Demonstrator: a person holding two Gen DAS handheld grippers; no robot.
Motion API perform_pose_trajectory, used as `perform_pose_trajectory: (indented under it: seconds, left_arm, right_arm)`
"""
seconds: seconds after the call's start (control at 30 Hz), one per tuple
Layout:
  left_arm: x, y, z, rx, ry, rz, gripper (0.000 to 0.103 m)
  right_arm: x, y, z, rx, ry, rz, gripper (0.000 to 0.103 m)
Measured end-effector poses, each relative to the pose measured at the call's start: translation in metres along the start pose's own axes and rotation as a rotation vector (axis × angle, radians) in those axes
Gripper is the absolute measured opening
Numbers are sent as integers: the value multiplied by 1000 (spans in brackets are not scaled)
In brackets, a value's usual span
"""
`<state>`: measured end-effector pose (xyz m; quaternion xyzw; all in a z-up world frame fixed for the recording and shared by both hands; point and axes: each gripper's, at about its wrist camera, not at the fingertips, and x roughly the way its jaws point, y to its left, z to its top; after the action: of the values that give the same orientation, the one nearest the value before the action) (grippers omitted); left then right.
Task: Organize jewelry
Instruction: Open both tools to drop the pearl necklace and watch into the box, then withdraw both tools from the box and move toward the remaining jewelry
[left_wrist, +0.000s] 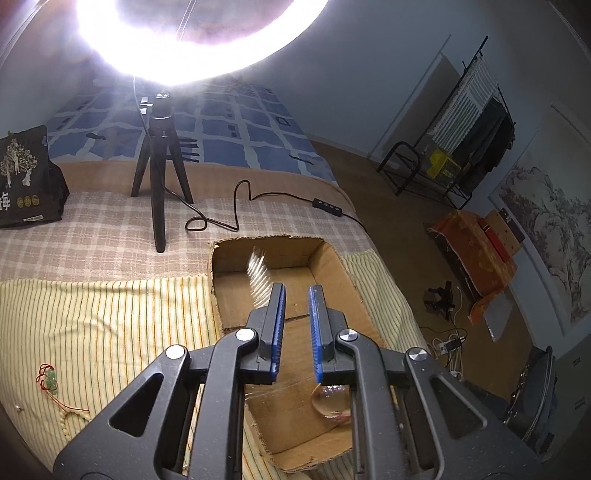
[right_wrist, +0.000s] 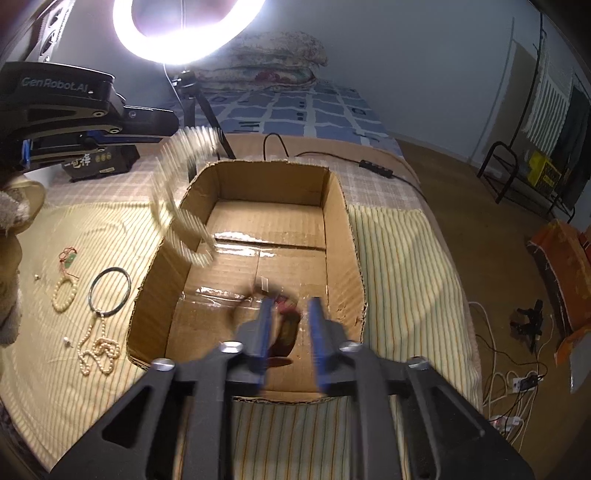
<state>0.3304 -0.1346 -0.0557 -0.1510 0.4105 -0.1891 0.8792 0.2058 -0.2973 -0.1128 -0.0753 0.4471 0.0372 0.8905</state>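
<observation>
left gripper (left_wrist: 296, 288): jaws spread a little with nothing between them, hanging over the cardboard box (left_wrist: 334, 258)

pale strand (left_wrist: 258, 273): in mid-air just left of that gripper's tips, smeared by blur. Looks like a bead chain, but I can't tell for sure. Its streak runs far to near, over the box's left wall

right gripper (right_wrist: 290, 301): jaws apart and tips blurry, over the near end of the box

dark red piece (right_wrist: 286, 325): low between those jaws, down by the box floor. Too blurred to name, and to me it looks loose rather than pinched

clear round thing (left_wrist: 332, 402): sits on the box floor at the near right. Might be glass, so go gentle around it

left to sort: 4 bigger pieces lie on the striped cloth (right_wrist: 391, 258) left of the box

bangle (right_wrist: 110, 291): lies flat, so no long axis. It's stiff and probably slick, so I'd pinch across the rim

pearl necklace (right_wrist: 98, 350): touches the bangle's near edge and trails toward the near side, ending in a heap. It's light and floppy, so grab the bunched part

bead bracelet (right_wrist: 64, 293): a small loop just left of the bangle. It's soft, so any spot works

red cord pendant (right_wrist: 68, 258): the farthest of the lot. The cord is limp, so I'd take the green bit
</observation>
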Motion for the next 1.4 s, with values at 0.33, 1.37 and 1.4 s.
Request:
perform_pose_trajectory:
  seconds: [0.33, 1.37, 1.4]
  left_arm:
    - [-7, -1, 0, 31, -13, 26, 40]
    - [-106, 43, -30, 214, -55, 229, 47]
    - [-110, 48, -31, 212, -57, 239, 47]
  right_arm:
    - [-7, -1, -1, 3, -19, -30, 65]
    - [-73, 36, -11, -38, -135, 25, 65]
    - [-74, 41, -13, -56, -139, 28, 65]
